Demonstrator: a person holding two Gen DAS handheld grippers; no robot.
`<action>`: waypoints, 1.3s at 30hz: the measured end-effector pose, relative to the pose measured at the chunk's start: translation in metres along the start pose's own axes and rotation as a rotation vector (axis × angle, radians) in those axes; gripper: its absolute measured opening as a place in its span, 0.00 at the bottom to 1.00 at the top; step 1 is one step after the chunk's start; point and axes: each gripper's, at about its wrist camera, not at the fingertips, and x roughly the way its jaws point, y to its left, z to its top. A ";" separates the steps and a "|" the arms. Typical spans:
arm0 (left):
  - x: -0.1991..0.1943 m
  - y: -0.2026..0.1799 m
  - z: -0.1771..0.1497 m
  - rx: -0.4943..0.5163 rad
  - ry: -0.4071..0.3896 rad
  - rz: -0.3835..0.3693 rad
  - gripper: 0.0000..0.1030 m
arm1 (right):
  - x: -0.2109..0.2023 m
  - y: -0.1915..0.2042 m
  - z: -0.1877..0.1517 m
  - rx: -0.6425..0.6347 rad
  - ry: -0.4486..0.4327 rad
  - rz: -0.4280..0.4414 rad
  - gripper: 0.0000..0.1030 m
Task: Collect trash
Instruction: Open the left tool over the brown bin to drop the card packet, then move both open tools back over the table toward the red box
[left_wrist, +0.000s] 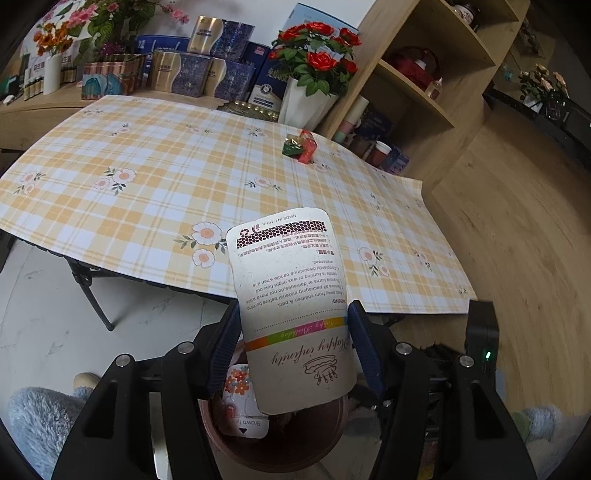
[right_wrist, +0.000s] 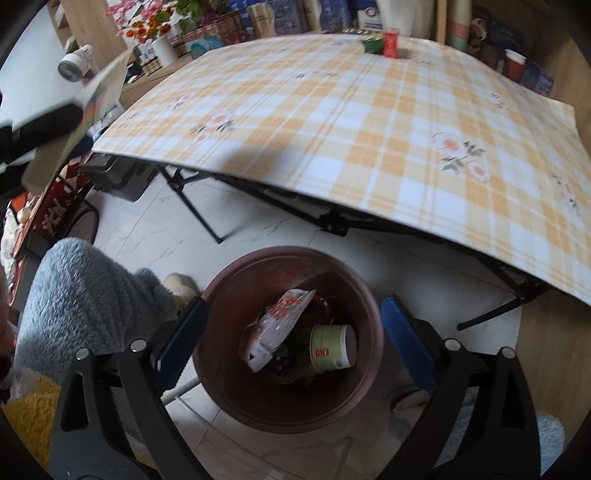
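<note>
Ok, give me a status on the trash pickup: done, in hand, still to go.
Done: a flowered wrapper and a green cup lie in the brown bin, below the open, empty right tool. In hand: the left tool grips a candle card over the bin, not yet released. Left: the red and green wrappers at the tablecloth's far edge.

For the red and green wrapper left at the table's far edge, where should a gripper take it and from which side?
Judging from both views, grip the red upright part of the wrapper, fingers closing across its narrow sides, coming from above and the near side over the table. It stands taller than the crumpled green part beside it, and the white vase and shelf behind probably block a rear approach.
</note>
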 end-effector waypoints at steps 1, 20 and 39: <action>0.002 -0.001 -0.001 0.007 0.008 -0.002 0.56 | -0.003 -0.002 0.002 0.006 -0.011 -0.009 0.92; 0.064 -0.011 -0.040 0.134 0.248 -0.036 0.62 | -0.077 -0.054 0.047 0.114 -0.247 -0.158 0.94; 0.074 0.022 -0.014 0.031 0.221 0.045 0.93 | -0.057 -0.070 0.044 0.138 -0.207 -0.210 0.94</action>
